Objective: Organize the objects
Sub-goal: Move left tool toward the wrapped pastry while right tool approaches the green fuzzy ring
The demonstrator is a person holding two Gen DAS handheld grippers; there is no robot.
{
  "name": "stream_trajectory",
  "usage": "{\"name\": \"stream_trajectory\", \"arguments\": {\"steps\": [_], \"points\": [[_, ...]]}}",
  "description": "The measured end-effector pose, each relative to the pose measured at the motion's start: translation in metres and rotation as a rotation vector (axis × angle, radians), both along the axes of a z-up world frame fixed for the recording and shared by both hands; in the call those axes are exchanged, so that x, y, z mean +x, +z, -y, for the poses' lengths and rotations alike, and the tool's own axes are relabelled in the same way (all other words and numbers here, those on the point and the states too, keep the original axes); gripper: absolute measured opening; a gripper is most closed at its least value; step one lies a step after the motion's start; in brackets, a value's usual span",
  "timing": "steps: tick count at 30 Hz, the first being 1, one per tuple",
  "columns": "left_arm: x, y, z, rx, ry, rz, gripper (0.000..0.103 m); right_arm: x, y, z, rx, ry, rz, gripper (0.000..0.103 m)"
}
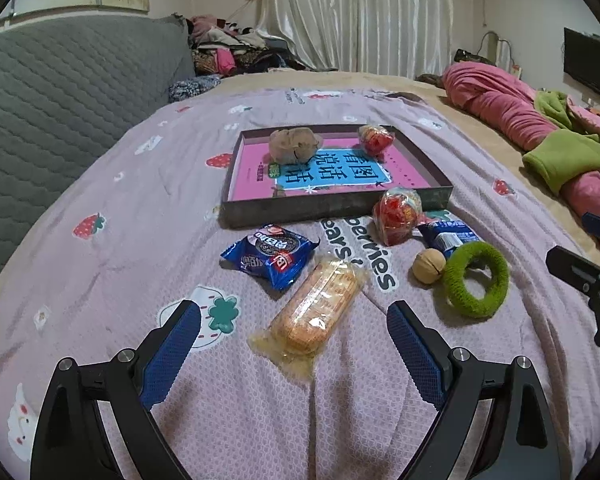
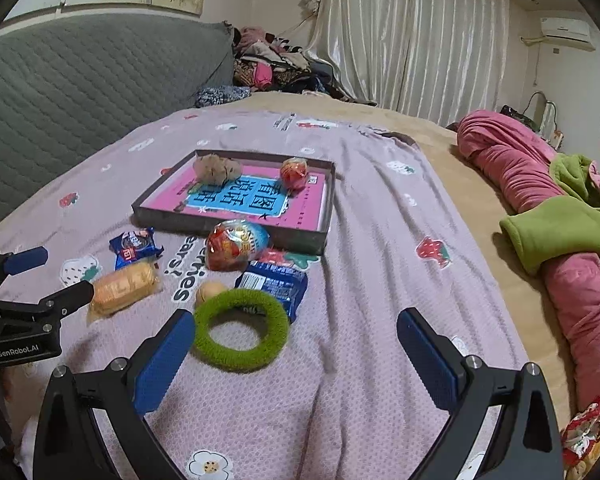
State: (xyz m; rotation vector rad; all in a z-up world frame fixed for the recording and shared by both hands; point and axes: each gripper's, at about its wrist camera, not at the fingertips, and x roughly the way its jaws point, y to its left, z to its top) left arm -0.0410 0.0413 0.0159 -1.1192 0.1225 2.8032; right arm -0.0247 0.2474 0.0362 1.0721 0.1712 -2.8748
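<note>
A shallow dark tray point(image 1: 332, 206) point(image 2: 228, 226) with a pink and blue book inside lies on the bed; a brown lumpy thing point(image 1: 294, 144) point(image 2: 216, 169) and a red wrapped ball point(image 1: 376, 139) point(image 2: 295, 172) sit in it. In front lie a blue cookie packet point(image 1: 270, 255) point(image 2: 135, 245), a wrapped orange cake point(image 1: 320, 306) point(image 2: 122, 288), a second red wrapped ball point(image 1: 398, 214) point(image 2: 236, 244), another blue packet point(image 1: 448, 236) point(image 2: 274, 284), a walnut point(image 1: 428, 266) point(image 2: 210, 290) and a green fuzzy ring point(image 1: 476, 280) point(image 2: 242, 330). My left gripper point(image 1: 294, 344) is open around the cake's near end. My right gripper point(image 2: 296, 348) is open, the ring beside its left finger.
The bed has a pink strawberry-print cover point(image 1: 100, 260) point(image 2: 380, 260). A grey quilted headboard point(image 1: 60, 92) stands at the left. A rolled pink and green blanket point(image 1: 540, 128) point(image 2: 560, 216) lies at the right. Clothes pile up at the back by white curtains.
</note>
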Motion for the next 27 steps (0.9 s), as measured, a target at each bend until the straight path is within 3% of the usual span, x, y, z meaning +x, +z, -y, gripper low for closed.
{"name": "stream_trajectory", "arguments": {"steps": [27], "points": [[-0.027,-0.037,-0.001,0.023,-0.001,0.088,0.095,-0.027,-0.037,-0.005,0.006,-0.029,0.098,0.102]]}}
